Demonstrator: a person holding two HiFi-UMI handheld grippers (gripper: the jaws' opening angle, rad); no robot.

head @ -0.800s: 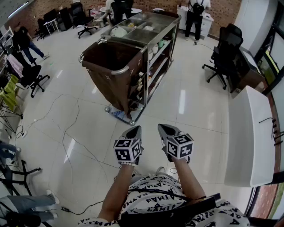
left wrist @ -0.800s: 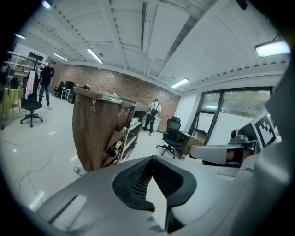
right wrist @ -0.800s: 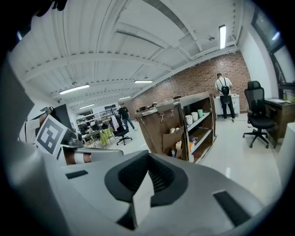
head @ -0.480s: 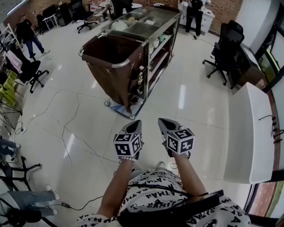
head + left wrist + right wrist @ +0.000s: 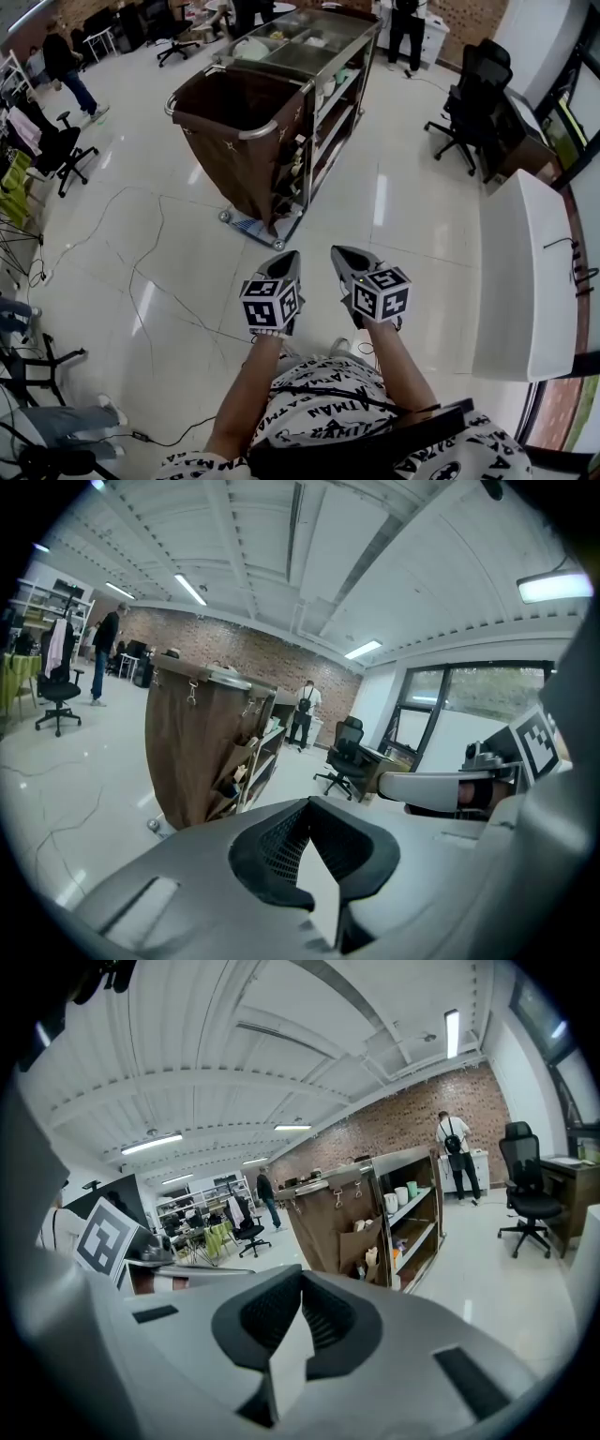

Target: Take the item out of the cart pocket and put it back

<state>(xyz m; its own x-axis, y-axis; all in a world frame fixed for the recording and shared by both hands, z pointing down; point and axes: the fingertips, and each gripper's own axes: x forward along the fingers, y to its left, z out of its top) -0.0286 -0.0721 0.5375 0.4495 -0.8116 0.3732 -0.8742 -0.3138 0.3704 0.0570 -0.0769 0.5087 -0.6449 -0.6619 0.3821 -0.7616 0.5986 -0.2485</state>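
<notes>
The housekeeping cart (image 5: 309,70) with its brown bag (image 5: 234,141) stands on the tiled floor ahead of me. Side pockets (image 5: 286,183) with small items line the end of the cart that faces me. My left gripper (image 5: 284,267) and right gripper (image 5: 345,261) hover side by side well short of it, both shut and holding nothing. In the left gripper view the brown bag (image 5: 192,747) and pockets (image 5: 234,771) lie beyond the left gripper (image 5: 314,808). In the right gripper view the pockets (image 5: 367,1241) and the cart's shelves (image 5: 412,1213) show past the right gripper (image 5: 302,1279).
A white counter (image 5: 525,281) runs along the right. Black office chairs (image 5: 469,103) stand beyond it, another chair (image 5: 56,155) at the left. Cables (image 5: 141,272) trail over the floor on the left. People (image 5: 408,28) stand far behind the cart.
The cart has come a little nearer in the head view. Both grippers keep side by side, still shut and with nothing in them.
</notes>
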